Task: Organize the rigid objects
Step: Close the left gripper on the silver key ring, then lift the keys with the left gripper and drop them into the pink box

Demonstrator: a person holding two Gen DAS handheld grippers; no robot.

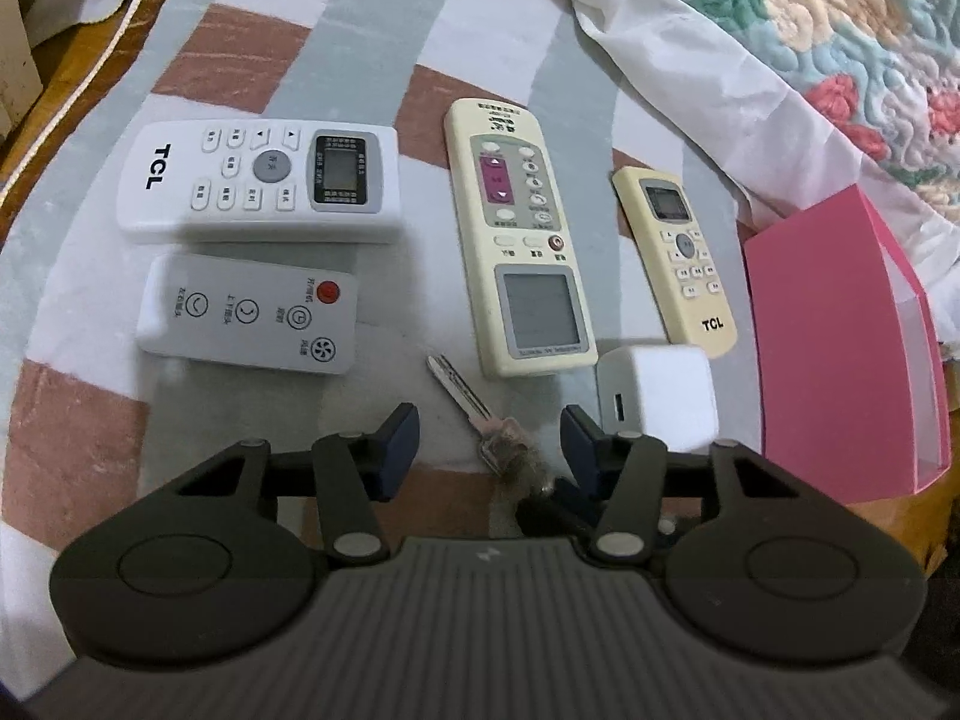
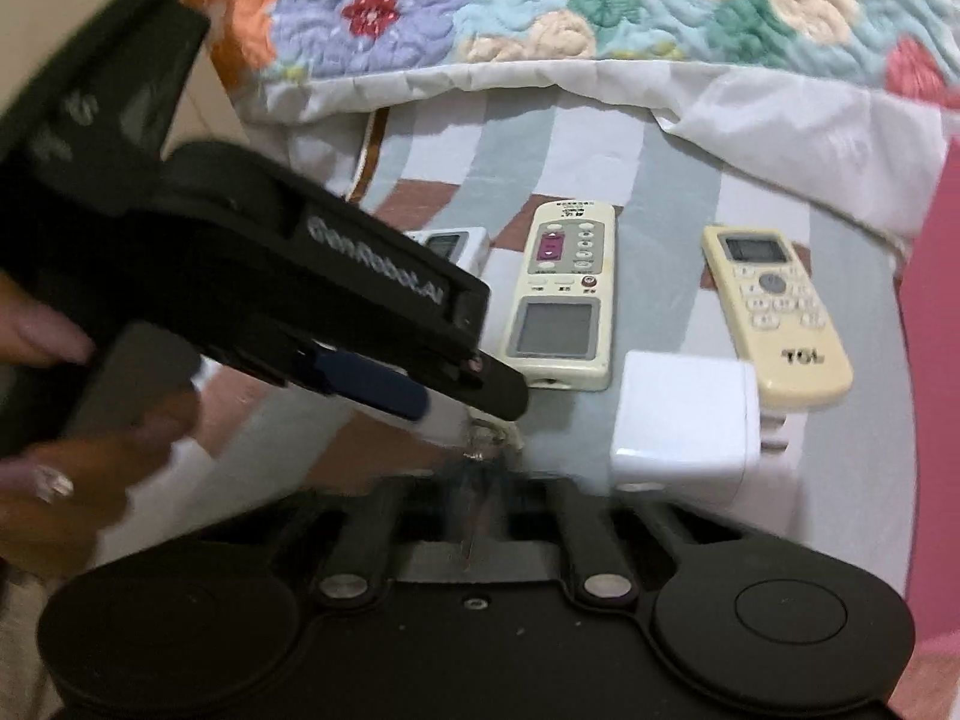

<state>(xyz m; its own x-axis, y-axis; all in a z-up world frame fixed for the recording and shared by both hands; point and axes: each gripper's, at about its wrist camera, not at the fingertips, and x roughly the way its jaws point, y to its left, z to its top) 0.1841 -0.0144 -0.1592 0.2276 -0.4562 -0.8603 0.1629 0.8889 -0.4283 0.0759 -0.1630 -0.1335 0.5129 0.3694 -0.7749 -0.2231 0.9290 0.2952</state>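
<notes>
Across the bed's striped sheet [image 1: 360, 12], reading from nine o'clock round to three, I see the white TCL remote [image 1: 258, 180], the small fan remote [image 1: 246, 315] just below it, the long cream remote [image 1: 519, 240], the key [image 1: 465, 402], the white charger [image 1: 657, 399], the small cream remote [image 1: 675, 258] and the pink box [image 1: 840, 348]. My left gripper [image 1: 489, 447] is spread wide around the key, grasping nothing. My right gripper [image 2: 474, 480] is blurred; whether it is open I cannot tell. Nothing seems boxed yet, so I judge the sorting barely begun.
</notes>
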